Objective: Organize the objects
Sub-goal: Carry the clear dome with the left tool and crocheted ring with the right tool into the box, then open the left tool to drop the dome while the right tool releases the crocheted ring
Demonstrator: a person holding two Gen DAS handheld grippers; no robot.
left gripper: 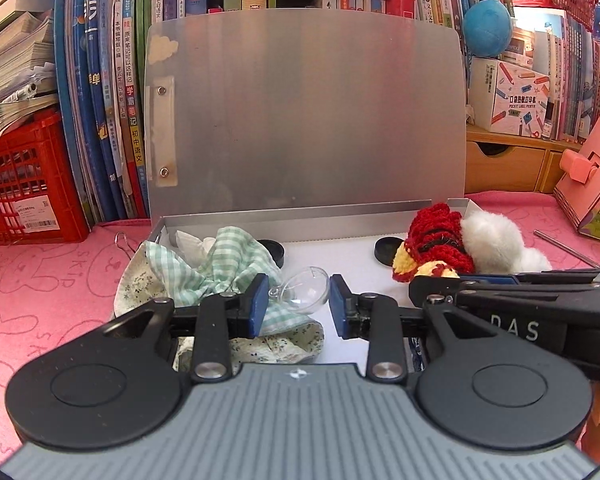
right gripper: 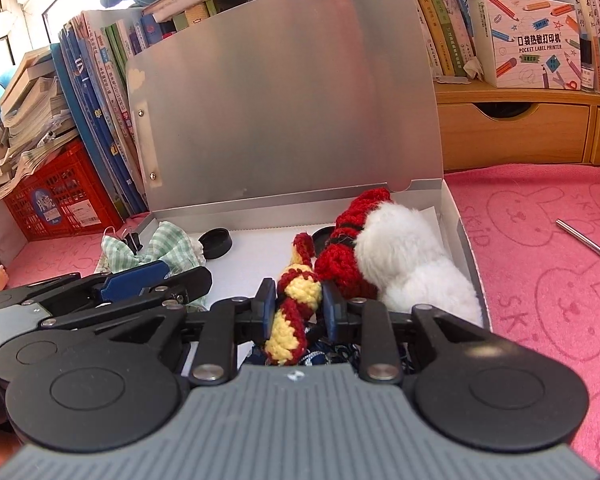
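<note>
Silver box (right gripper: 466, 240) open on pink mat (right gripper: 540, 280), lid (left gripper: 300, 112) upright at far side. Inside, left: green checked cloth (left gripper: 220, 260), clear plastic dome (left gripper: 306, 290), black cap (right gripper: 216, 242). Inside, right: red-yellow crochet toy (right gripper: 296, 304), white plush (right gripper: 412, 260). Left gripper (left gripper: 299, 300) spread, dome between pads, untouched. Right gripper (right gripper: 296, 310) pinching crochet toy.

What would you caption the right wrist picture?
Right gripper around a red-and-yellow crochet piece over an open silver box beside a white plush.
</note>
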